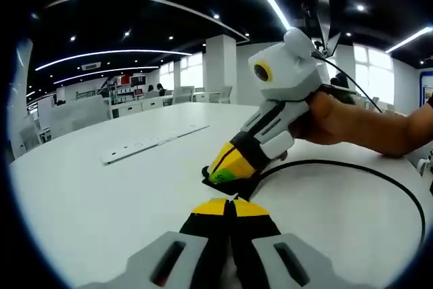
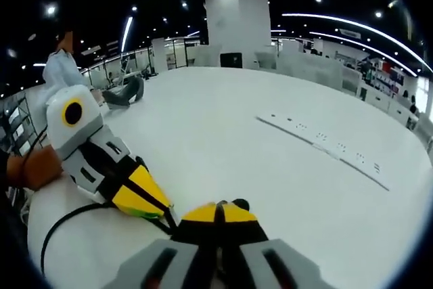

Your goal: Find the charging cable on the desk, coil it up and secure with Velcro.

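A black charging cable point(image 1: 379, 174) arcs over the white table point(image 1: 101, 201) and ends in a flat black Velcro strap point(image 1: 229, 182) between the two grippers. My left gripper point(image 1: 231, 203) sits at the bottom of the left gripper view, its yellow tips shut on the near edge of that black piece. My right gripper point(image 1: 226, 169), held by a hand point(image 1: 338, 116), comes in from the right and pinches the same piece from the far side. In the right gripper view my right gripper point(image 2: 218, 212) is shut, with a black bit point(image 2: 240, 203) poking out. The left gripper point(image 2: 142, 196) meets it from the left, over the cable point(image 2: 57, 229).
A long white power strip point(image 1: 152, 145) point(image 2: 325, 143) lies flat on the table beyond the grippers. Bare tabletop point(image 2: 223, 133) stretches all around. Desks, chairs and a white pillar point(image 2: 237, 25) stand in the office behind, with a seated person point(image 2: 64, 65) far off.
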Tool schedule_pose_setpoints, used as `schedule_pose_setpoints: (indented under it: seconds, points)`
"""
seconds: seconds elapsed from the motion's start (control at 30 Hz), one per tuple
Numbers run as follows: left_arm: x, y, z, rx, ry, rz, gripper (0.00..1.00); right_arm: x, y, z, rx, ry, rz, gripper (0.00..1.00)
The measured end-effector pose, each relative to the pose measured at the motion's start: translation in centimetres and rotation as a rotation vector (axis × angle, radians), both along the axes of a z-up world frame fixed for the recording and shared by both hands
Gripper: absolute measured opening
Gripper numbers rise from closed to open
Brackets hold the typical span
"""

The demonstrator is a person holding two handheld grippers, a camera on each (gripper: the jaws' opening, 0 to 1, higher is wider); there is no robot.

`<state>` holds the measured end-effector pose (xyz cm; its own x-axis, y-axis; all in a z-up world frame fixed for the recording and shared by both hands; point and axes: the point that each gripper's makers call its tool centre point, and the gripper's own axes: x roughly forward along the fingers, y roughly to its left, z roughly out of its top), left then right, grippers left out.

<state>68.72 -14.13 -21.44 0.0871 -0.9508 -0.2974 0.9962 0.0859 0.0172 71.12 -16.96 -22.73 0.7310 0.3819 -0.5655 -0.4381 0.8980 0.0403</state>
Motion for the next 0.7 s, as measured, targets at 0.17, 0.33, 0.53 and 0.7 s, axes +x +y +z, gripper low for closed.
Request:
schedule_pose_setpoints:
  seconds: [0.17, 0.33, 0.53, 0.7]
  points:
    - [0.2, -0.1, 0.0, 0.0, 0.001, 0.001, 0.02, 0.9, -0.5, 0.2, 0.026, -0.014, -0.04, 0.02]
    - [0.3, -0.1, 0.0, -0.001, 0.001, 0.001, 0.02, 1.2, -0.2, 0.1, 0.116, -0.014, -0.058, 0.02]
    - [0.0, 0.0, 0.0, -0.001, -0.001, 0.001, 0.02, 0.3, 0.4, -0.1, 0.143, -0.022, -0.063, 0.02]
    - [0.0, 0.0, 0.0, -0.001, -0.001, 0.001, 0.02, 0.4, 0.2, -0.1, 0.122, -0.04, -0.062, 0.02]
